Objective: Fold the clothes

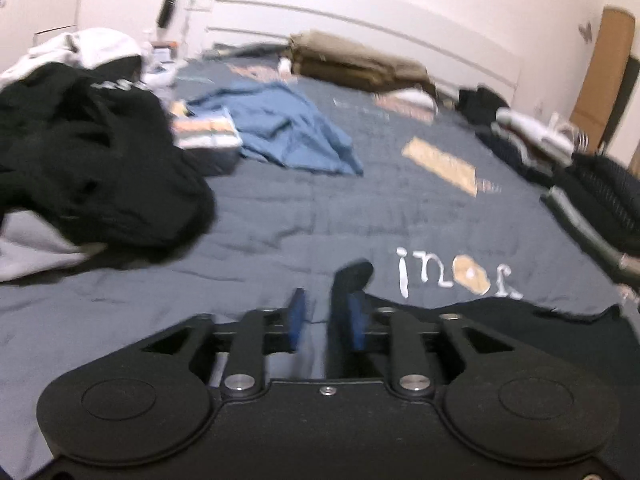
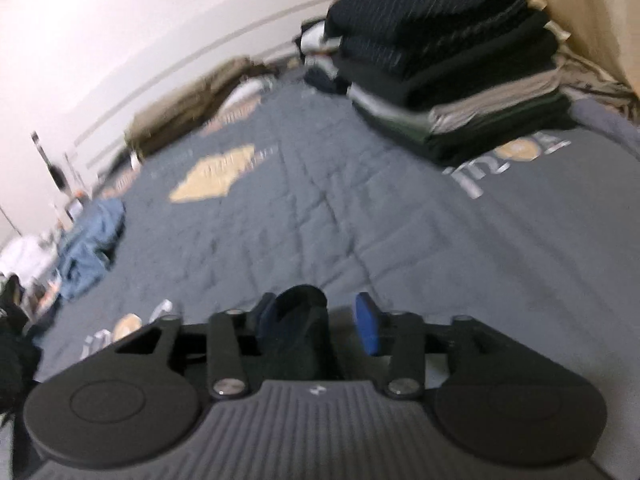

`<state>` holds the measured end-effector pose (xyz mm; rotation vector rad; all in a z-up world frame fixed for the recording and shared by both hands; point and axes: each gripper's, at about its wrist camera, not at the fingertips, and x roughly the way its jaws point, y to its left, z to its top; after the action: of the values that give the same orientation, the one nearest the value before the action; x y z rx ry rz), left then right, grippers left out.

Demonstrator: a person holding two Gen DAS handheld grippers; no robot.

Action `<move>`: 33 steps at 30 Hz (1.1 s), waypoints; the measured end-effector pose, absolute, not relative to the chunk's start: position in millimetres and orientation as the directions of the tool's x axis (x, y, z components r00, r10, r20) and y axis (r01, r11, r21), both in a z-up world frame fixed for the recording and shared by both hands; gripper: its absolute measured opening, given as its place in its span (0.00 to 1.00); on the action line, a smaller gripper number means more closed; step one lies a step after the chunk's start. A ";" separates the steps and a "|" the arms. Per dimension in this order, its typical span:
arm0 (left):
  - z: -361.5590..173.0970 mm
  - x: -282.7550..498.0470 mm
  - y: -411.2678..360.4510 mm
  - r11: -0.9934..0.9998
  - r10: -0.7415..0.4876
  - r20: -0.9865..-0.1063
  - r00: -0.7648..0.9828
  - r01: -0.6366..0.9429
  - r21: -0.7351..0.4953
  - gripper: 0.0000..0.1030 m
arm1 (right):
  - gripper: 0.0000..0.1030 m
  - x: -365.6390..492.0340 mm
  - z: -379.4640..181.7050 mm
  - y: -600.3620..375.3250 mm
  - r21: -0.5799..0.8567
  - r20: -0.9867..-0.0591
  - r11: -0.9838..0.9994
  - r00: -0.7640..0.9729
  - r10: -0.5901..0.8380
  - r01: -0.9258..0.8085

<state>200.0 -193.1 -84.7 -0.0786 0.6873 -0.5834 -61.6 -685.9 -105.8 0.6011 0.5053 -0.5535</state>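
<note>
Left tool (image 1: 326, 322) seen nearest in the left wrist view, black body low in frame, blue pads (image 1: 297, 320) set slightly apart. A fold of dark cloth (image 1: 348, 280) is draped against the right pad and rises above it; whether it is actually pinched cannot be told. The dark garment (image 1: 500, 320) is spread flat to the right of the tool on the bed (image 1: 280, 220), its ragged edge partly covering white lettering (image 1: 452, 276) printed on the grey quilt.

Right tool (image 2: 316, 320) seen nearest in the right wrist view, pads apart, with a gap beside the right blue pad (image 2: 368, 328). A dark roll of cloth (image 2: 298, 328) lies against the left pad and fills most of the gap; a firm grip cannot be confirmed.

Noted on the bed, left wrist view: a black heap (image 1: 92, 160) at left over pale cloth, a crumpled blue garment (image 1: 288, 132) further back, an olive bundle (image 1: 356, 64) near the white wall, and folded dark items (image 1: 592, 192) along the right edge. A tan patch (image 1: 440, 164) is printed on the quilt.

Right wrist view: a tall stack (image 2: 452, 60) of folded clothes, dark on top with beige and green layers below, stands at upper right on the quilt, well apart from the tool. Both views are motion-blurred
</note>
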 end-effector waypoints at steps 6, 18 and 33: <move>-50.0 134.9 -135.1 0.794 -0.607 -0.499 0.618 0.458 -0.400 0.34 | 0.48 -133.2 -80.6 -637.5 0.521 -0.543 0.643 0.799 -0.258 0.562; -83.6 42.7 -70.7 0.728 -0.665 -0.498 0.557 0.332 -0.600 0.37 | 0.50 -190.0 -109.8 -500.9 0.686 -0.522 0.566 0.851 -0.054 0.456; -103.4 12.5 -102.3 0.764 -0.572 -0.551 0.608 0.639 -0.088 0.33 | 0.51 -144.7 -129.8 -431.3 0.619 -0.568 0.691 0.821 0.066 0.373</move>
<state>12.5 -102.3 -103.4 0.1222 0.5920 -0.7013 -144.7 -431.3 -129.8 0.7997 0.5981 -0.1832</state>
